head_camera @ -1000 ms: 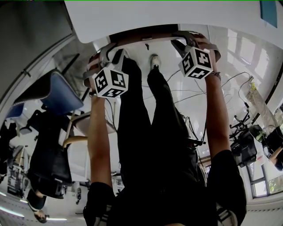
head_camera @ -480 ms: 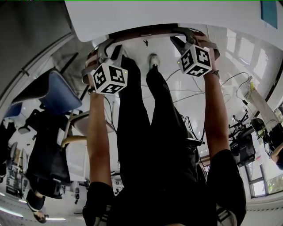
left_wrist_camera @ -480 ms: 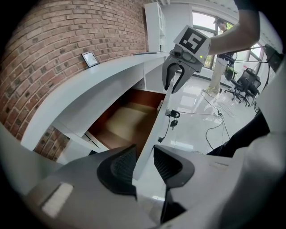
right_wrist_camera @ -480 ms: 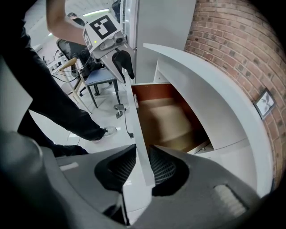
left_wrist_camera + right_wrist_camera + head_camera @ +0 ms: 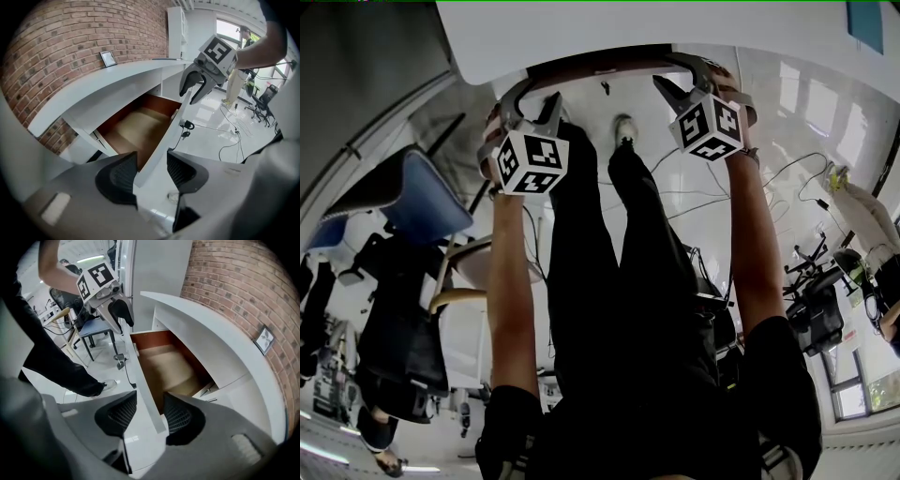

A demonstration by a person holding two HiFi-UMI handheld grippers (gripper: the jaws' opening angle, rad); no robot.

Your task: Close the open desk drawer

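The open desk drawer (image 5: 140,129) juts out from under the white desk top (image 5: 122,79), its brown inside empty. Its white front panel (image 5: 600,70) runs between my two grippers. My left gripper (image 5: 151,169) straddles the panel's left end (image 5: 166,140); its jaws have just been opening, and the pads stand off the panel on both sides. My right gripper (image 5: 150,414) straddles the right end (image 5: 140,380) in the same way, its jaws also just opened, with the panel between the pads. In the head view the left gripper (image 5: 534,98) and right gripper (image 5: 680,80) sit at the panel's two ends.
A key (image 5: 187,125) hangs from the drawer front. A blue chair (image 5: 431,197) stands at the left, and cables (image 5: 806,169) lie on the glossy floor to the right. The person's legs (image 5: 619,244) stand below the drawer. A brick wall (image 5: 70,37) backs the desk.
Both grippers' jaws have spread wider around the drawer's front panel and let go of it. Both marker cubes have rolled a little; the hands have stayed at the panel.
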